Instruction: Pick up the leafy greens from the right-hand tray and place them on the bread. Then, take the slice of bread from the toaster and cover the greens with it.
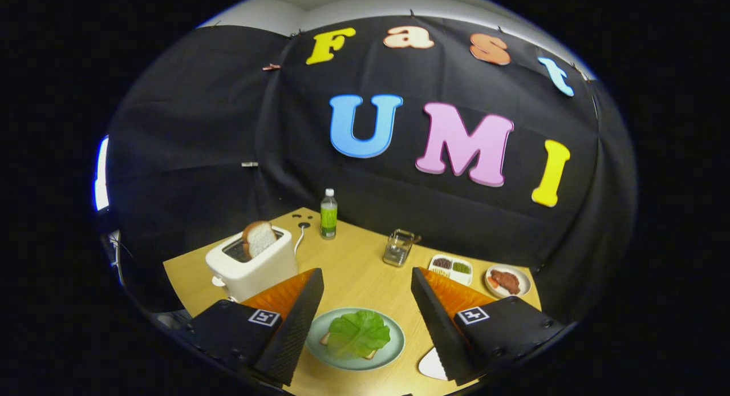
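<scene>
The wooden table (353,270) spreads out under me, backed by the black cloth wall. My gripper (365,304) hangs above its near edge with the fingers (293,322) spread wide and nothing between them but air. On the far left stands the white toaster (251,265), and a slice of bread (258,238) sticks up out of its slot, tilted a little. Straight below the gap between my fingers lies a pale green plate (393,347), and on it the leafy greens (358,333) rest flat over another piece of bread (325,339) (only its corners peek out from under the leaf). At the far middle of the table a bottle with a green label (328,213) stands upright, with a clear glass container (397,247) to its right. Further right sits a small white tray (451,268) with dark and green heaps in separate sections, and just beside it a small round dish holding reddish meat (506,281). A white plate rim (430,364) shows near my right finger.
</scene>
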